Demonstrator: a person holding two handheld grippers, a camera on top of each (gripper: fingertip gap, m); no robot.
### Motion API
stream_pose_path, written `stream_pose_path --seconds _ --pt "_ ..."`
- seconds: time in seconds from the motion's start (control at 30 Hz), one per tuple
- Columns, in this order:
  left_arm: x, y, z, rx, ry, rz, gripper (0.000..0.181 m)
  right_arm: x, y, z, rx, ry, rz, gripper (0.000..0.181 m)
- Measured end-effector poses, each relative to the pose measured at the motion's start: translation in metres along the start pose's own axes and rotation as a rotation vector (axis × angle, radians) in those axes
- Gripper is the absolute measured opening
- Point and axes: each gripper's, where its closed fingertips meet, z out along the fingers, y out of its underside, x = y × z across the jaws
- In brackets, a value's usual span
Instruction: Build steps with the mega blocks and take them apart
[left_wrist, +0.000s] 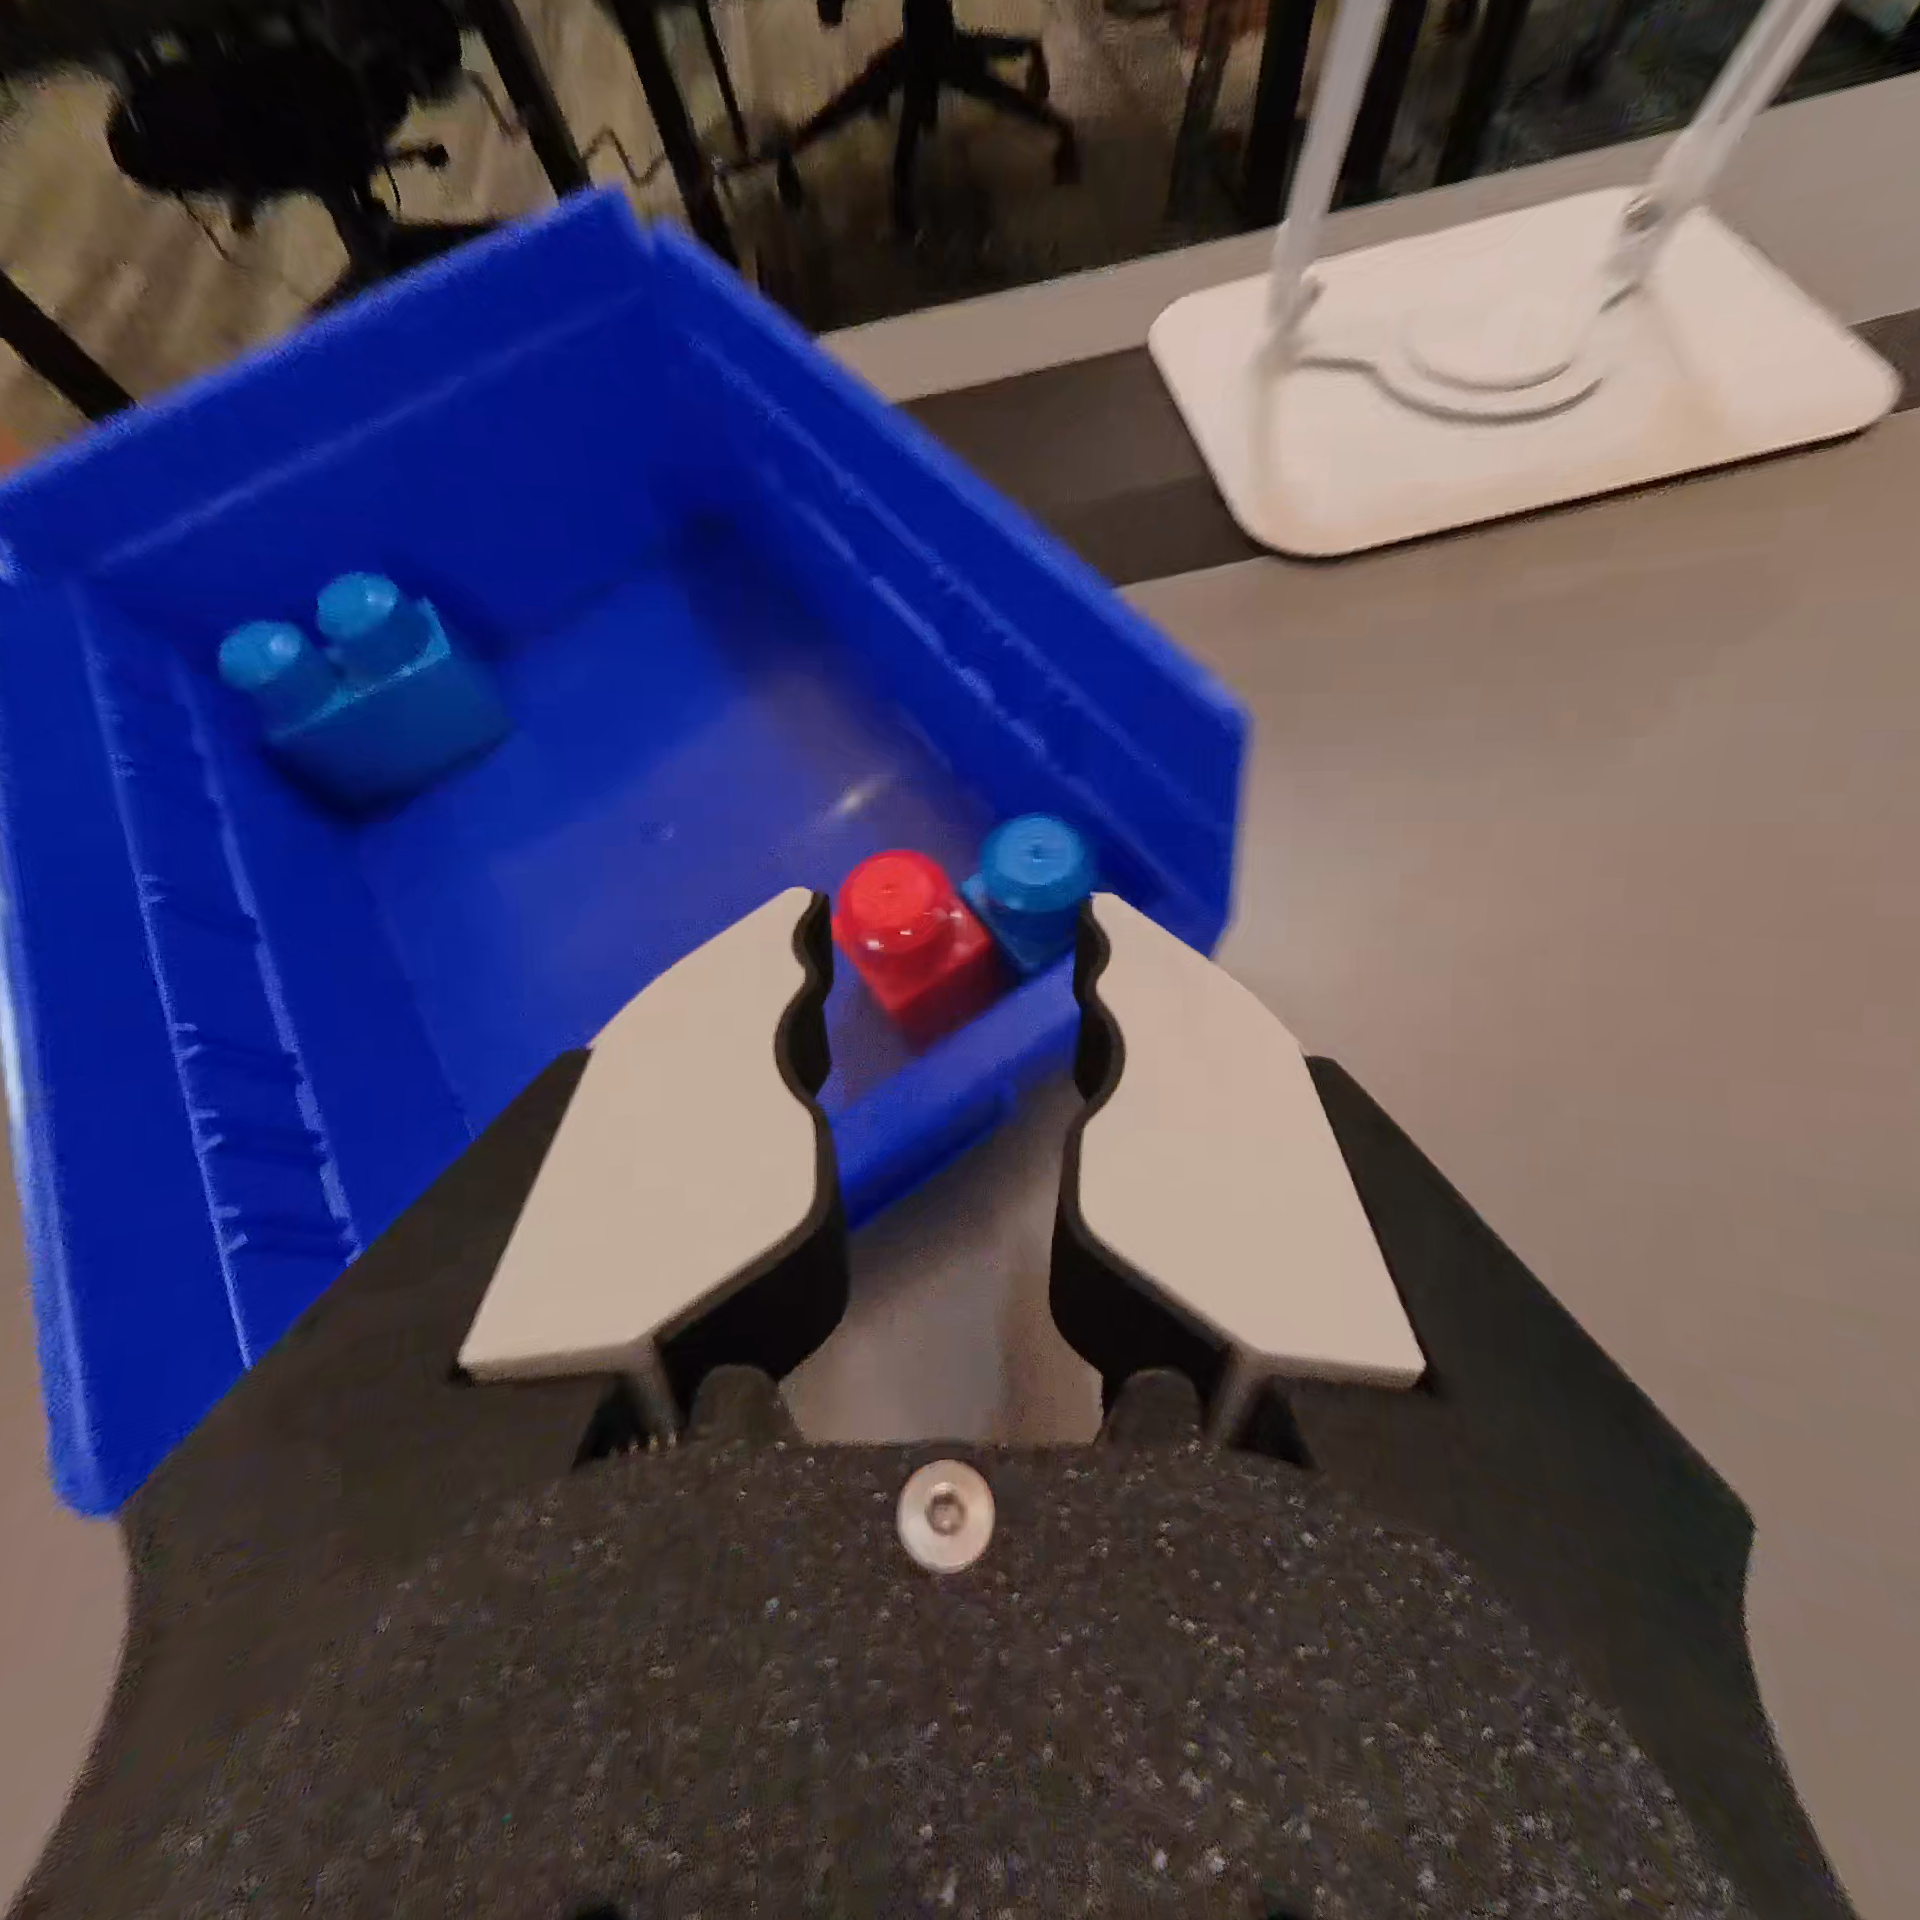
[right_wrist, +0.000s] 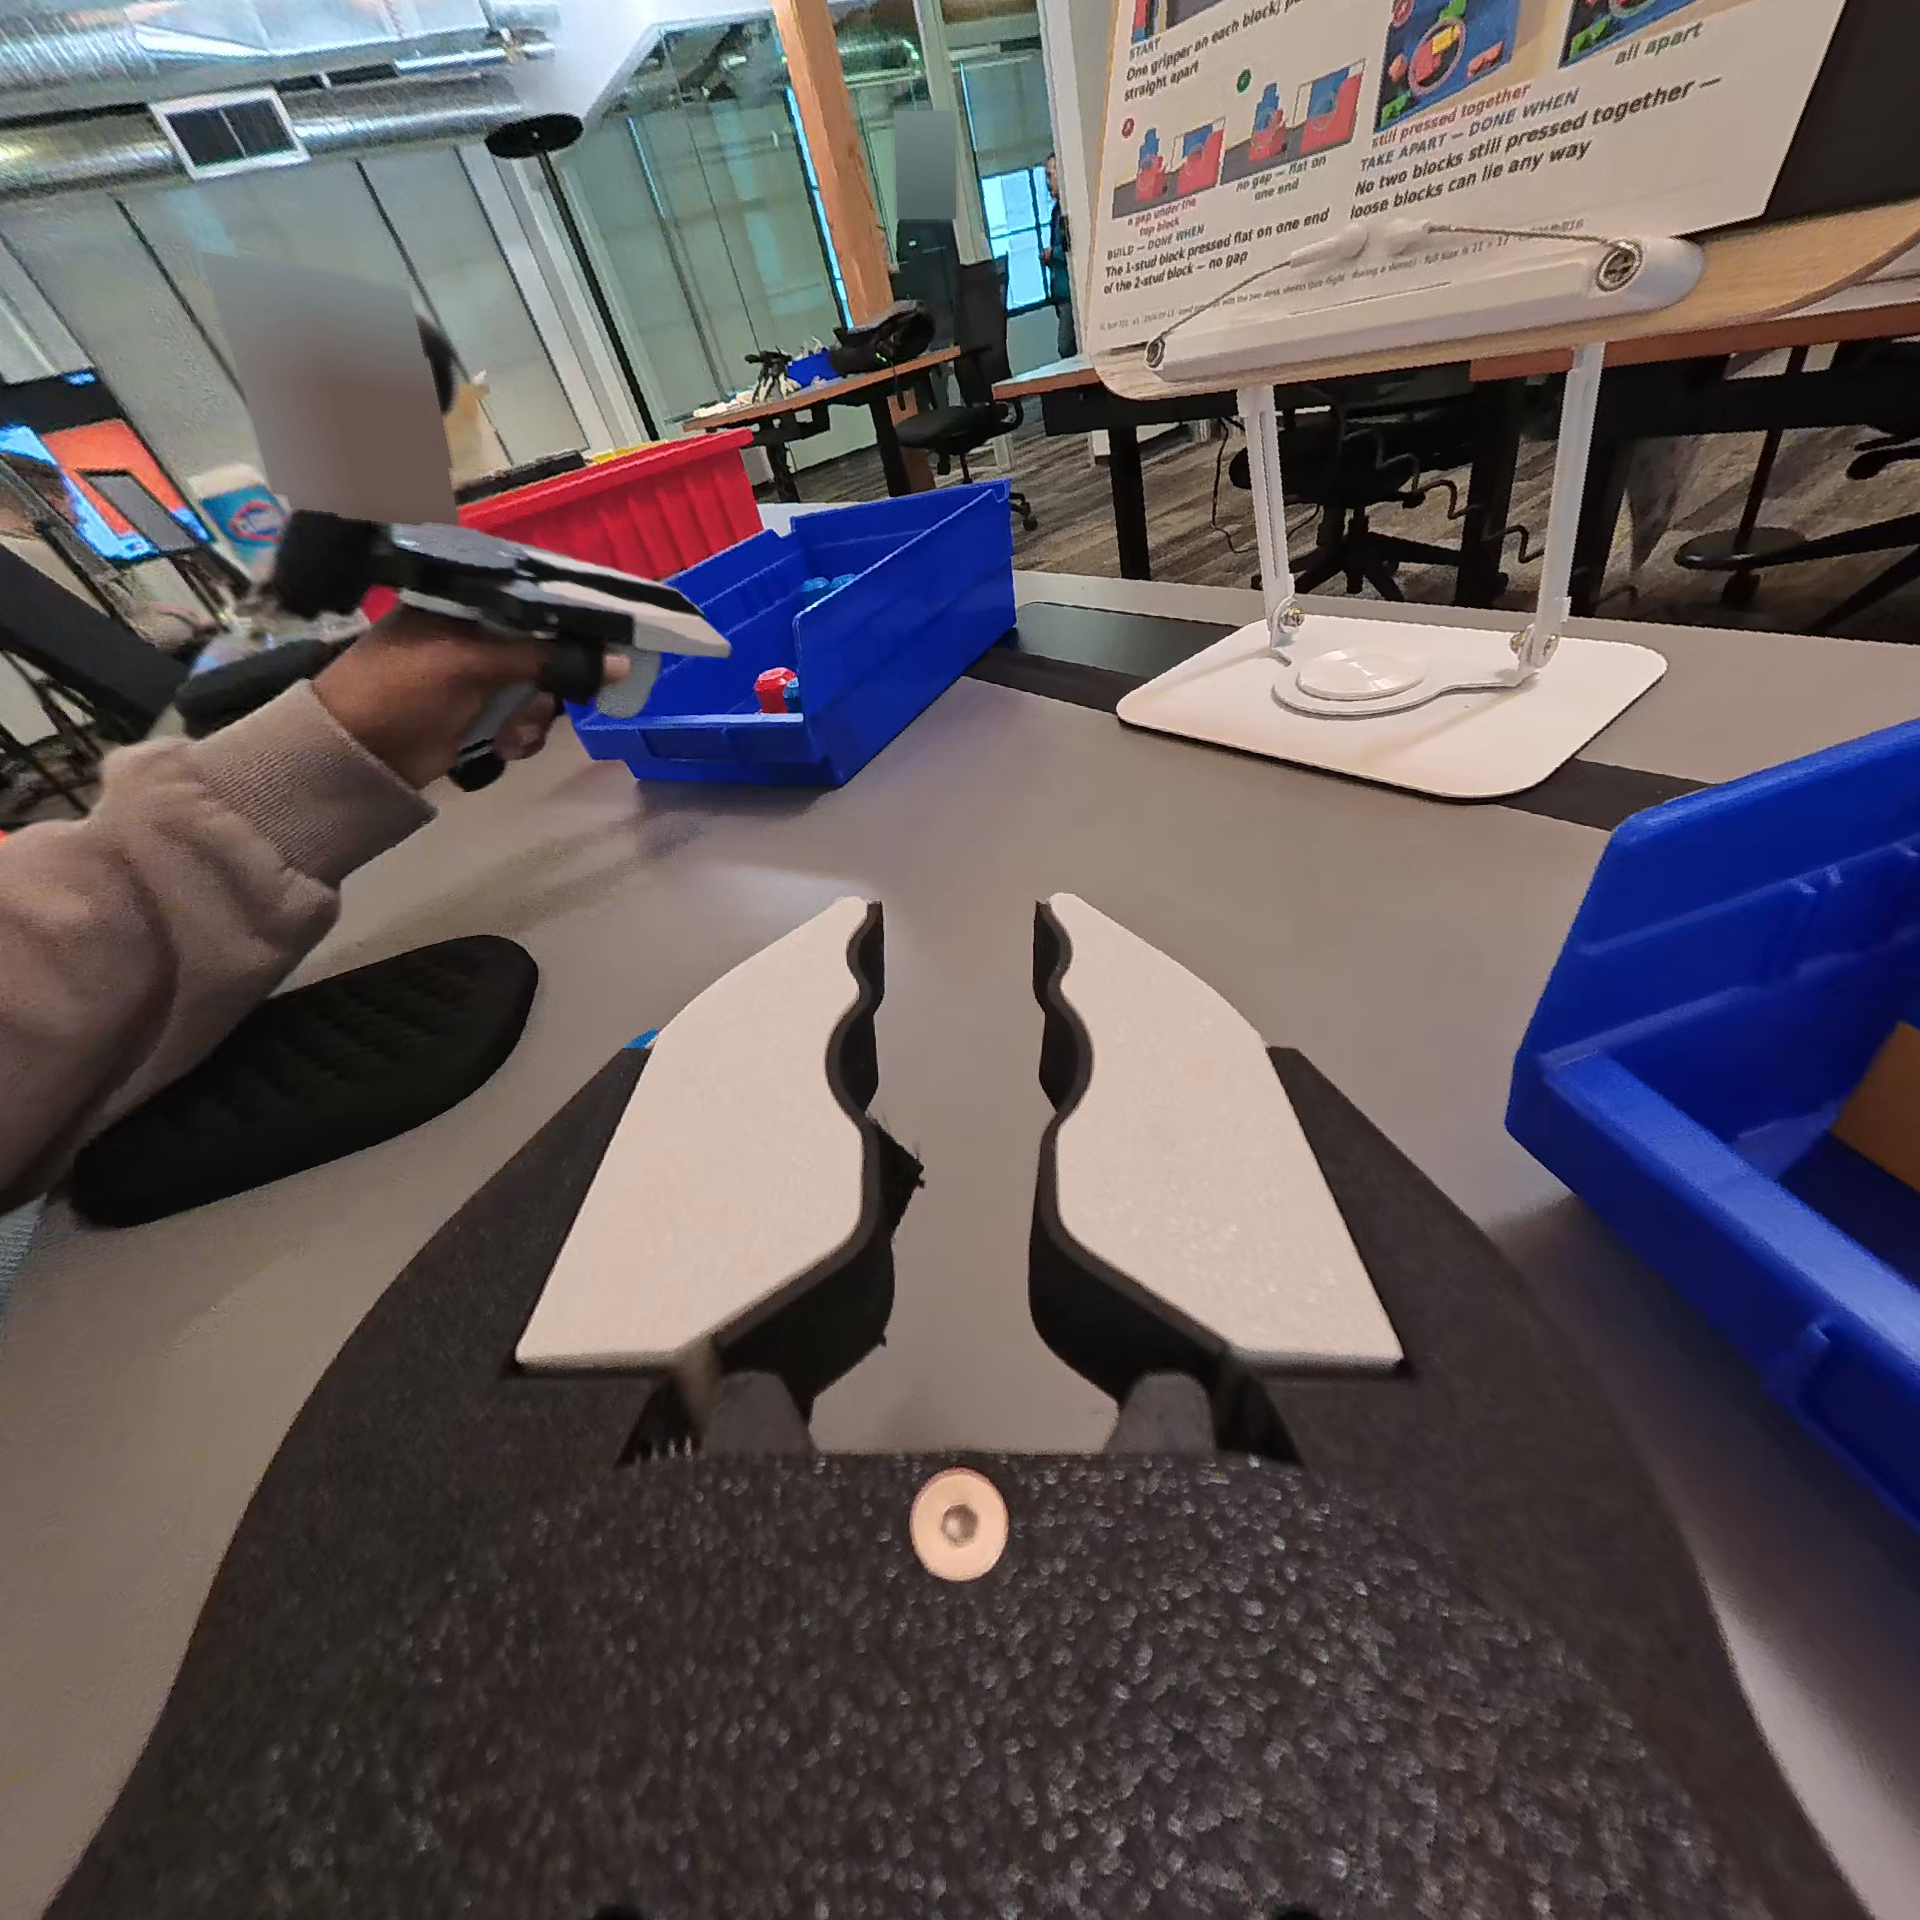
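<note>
Here, the left gripper (left_wrist: 954, 940) is open and empty above the blue bin's (left_wrist: 1039, 644) near corner, red block (left_wrist: 914, 940) just beyond its fingertips; the right gripper (right_wrist: 956, 920) is open and empty.

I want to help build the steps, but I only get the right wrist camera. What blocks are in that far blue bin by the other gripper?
Observer: Three: a red one-stud block, a blue one-stud block and a blue two-stud block.
Operator: Are the red one and the little blue one stacked?
Observer: No. They stand side by side in the corner of the bin nearest the left gripper. Neither sits on the other.
Operator: Is that gripper holding one?
Observer: No. It is open over the bin's low front wall, and those two blocks show between its fingertips.
</note>
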Motion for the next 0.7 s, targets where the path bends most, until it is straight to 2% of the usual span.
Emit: stream_pose_path --seconds 0.1,0.2,0.3,0.4,0.57,0.63,0.7 --pt "-0.022 0.013 0.025 -0.06 -0.018 -0.002 0.039 0.001 0.001 0.0 -0.004 0.004 0.002 0.027" --pt "-0.026 0.02 0.042 -0.097 -0.005 0.005 0.033 0.004 0.002 0.0 -0.007 0.008 0.007 0.027" --pt "-0.015 0.022 0.05 -0.135 0.099 -0.051 0.03 0.005 0.005 0.001 -0.015 0.009 0.014 0.027" --pt "-0.019 0.02 0.051 -0.139 0.087 -0.062 0.028 0.004 0.006 0.002 -0.02 0.008 0.013 0.027" --pt "-0.023 0.012 0.037 -0.1 0.077 -0.036 0.028 0.003 0.006 0.002 -0.021 0.001 0.011 0.027" --pt "-0.02 -0.002 0.019 -0.036 0.079 -0.033 0.028 0.003 0.006 0.002 -0.021 0.001 0.01 0.027" --pt "-0.002 -0.019 -0.007 0.04 0.138 -0.043 0.028 0.002 0.007 0.002 -0.022 -0.002 0.01 0.027"
